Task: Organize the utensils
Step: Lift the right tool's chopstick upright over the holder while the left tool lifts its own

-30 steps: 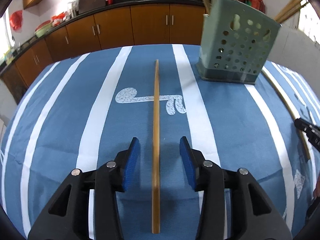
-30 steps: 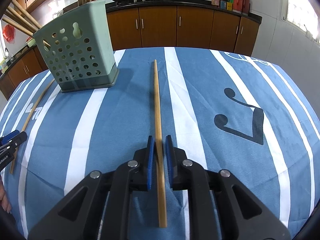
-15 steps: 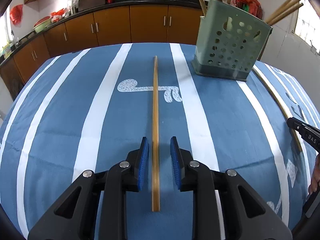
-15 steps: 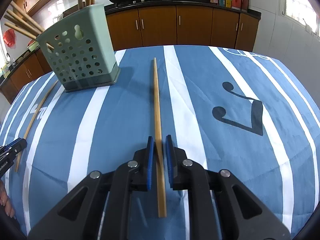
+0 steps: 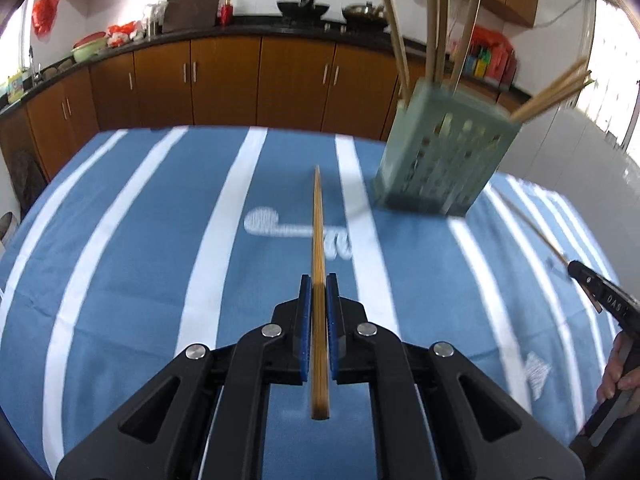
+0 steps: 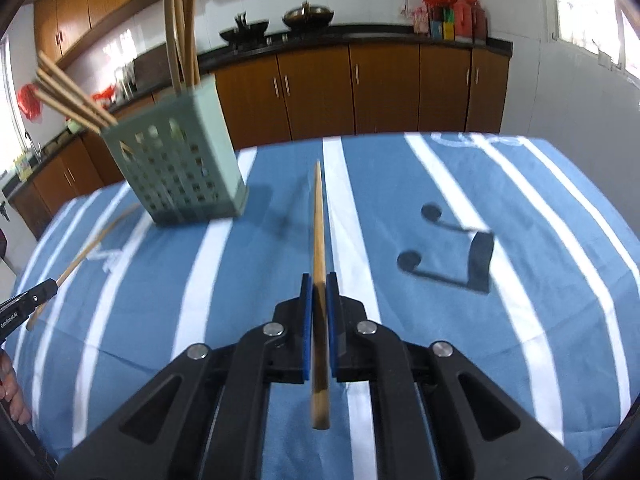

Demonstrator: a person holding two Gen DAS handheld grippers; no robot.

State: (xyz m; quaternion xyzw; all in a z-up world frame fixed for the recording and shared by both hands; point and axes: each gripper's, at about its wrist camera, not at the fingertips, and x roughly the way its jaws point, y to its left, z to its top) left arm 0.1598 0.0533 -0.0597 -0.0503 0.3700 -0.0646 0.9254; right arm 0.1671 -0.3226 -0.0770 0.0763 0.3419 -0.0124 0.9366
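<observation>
Gripping tight: left gripper (image 5: 319, 280) clamps one chopstick (image 5: 319, 264), right gripper (image 6: 319, 280) pinches another stick (image 6: 319, 248).

black plastic left gripper (image 5: 319, 286) and right gripper (image 6: 319, 286), blue pads (silver screws)

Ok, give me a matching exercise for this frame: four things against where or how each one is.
Things:
1. left gripper
2. green basket
3. dark music note
4. wok

Place or state:
A. on the counter at the back
B. shut on a chopstick
C. standing on the cloth
D. printed on the cloth

Pairs: 1-B, 2-C, 3-D, 4-A.
</observation>
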